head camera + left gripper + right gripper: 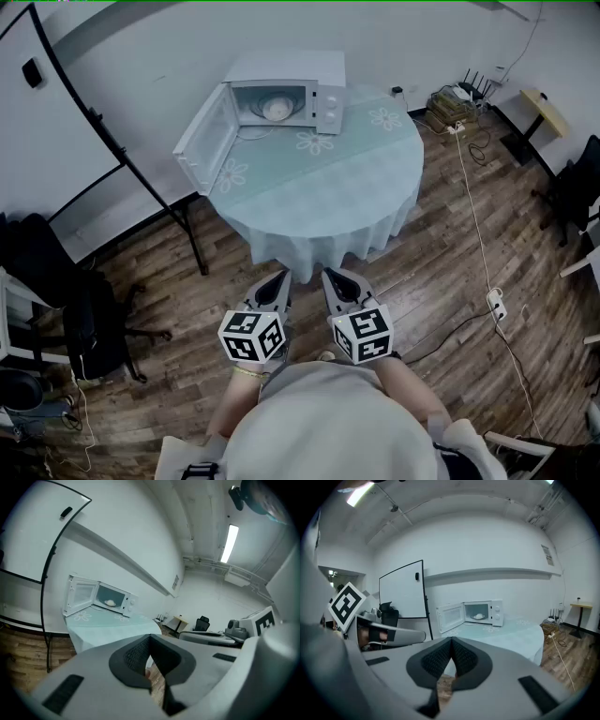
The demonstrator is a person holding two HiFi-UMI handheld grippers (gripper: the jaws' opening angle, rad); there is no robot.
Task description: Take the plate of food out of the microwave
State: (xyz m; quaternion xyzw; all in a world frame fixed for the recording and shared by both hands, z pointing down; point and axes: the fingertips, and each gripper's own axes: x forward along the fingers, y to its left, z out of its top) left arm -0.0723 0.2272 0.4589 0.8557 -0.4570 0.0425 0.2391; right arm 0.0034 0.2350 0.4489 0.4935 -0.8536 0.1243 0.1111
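The left gripper's (pixel 150 638) two dark pads are pressed together with nothing between them. The right gripper's (pixel 451 641) two pads meet the same way and are also empty. The two grippers are held side by side in front of the person, tips forward. Each carries one marker cube: the left marker cube (pixel 251 336) and the right marker cube (pixel 363 335). Both grippers hang over the wood floor (pixel 441 281) on the person's side of the one round table (pixel 375 178), well apart from the microwave.

The table wears a pale green cloth, and three white flower prints (pixel 314 142) show on it in the head view. One white microwave (pixel 330 103) stands at the table's far edge. Its long axis runs left to right, and its opening faces the person. Its single door (pixel 202 141) is swung wide open to the left and juts past the table's rim.

One plate of food (pixel 277 109) sits inside the microwave's chamber. It lies flat on the chamber floor with a pale mound on top. The plate is round, so it has no long axis to speak of. Neither gripper touches it.

One whiteboard (pixel 47 122) on a dark stand leans at the left, beside the table.
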